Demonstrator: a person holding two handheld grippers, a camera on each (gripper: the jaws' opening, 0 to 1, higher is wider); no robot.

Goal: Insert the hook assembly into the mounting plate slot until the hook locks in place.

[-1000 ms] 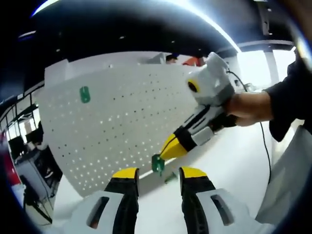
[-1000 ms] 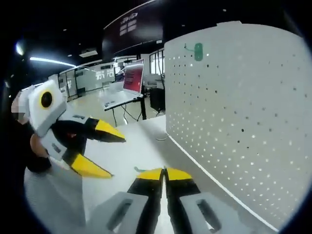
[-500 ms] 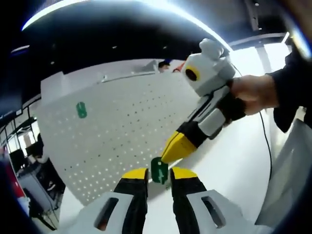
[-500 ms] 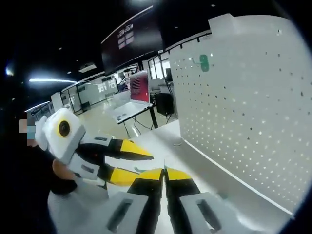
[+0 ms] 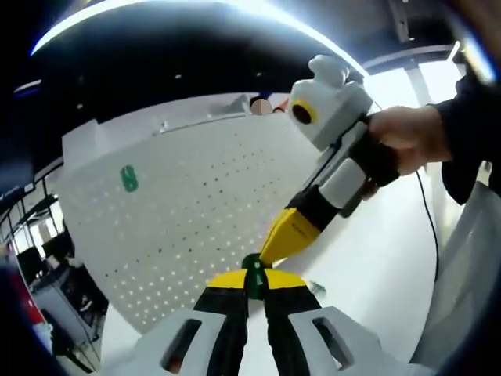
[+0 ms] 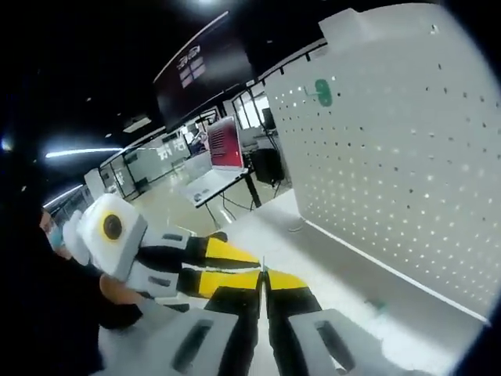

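Between the yellow tips of the left gripper (image 5: pixel 254 280), low centre of the left gripper view, a small green hook (image 5: pixel 253 272) sits pinched, its long axis running roughly up the frame along the jaws; those jaws are closed down onto it. The right gripper (image 5: pixel 286 237) comes in from the upper right of that view, held by a hand (image 5: pixel 403 141), and its yellow tips meet just above and right of the hook, touching or nearly so; whether it also grips the hook cannot be told from here.

At the bottom of the right gripper view, the right gripper's (image 6: pixel 263 276) own jaws are drawn together with only a thin line between them, and nothing can be made out in that line. The left gripper (image 6: pixel 215 266) lies across from the left of that frame, its tips meeting the right one's.

Beyond both, the white perforated plate (image 5: pixel 196 204) stands upright on the table (image 5: pixel 376 266), filling the middle of the left view and the right half of the right view (image 6: pixel 407 157). The held hook lies ahead of and below the plate's holes, so the coming move is judged to be forward toward the plate, by the left gripper. A second green hook (image 5: pixel 127 178) already hangs at the plate's upper left.

A dark sign (image 6: pixel 205 66) at upper left of the right view carries pale writing too blurred to read.
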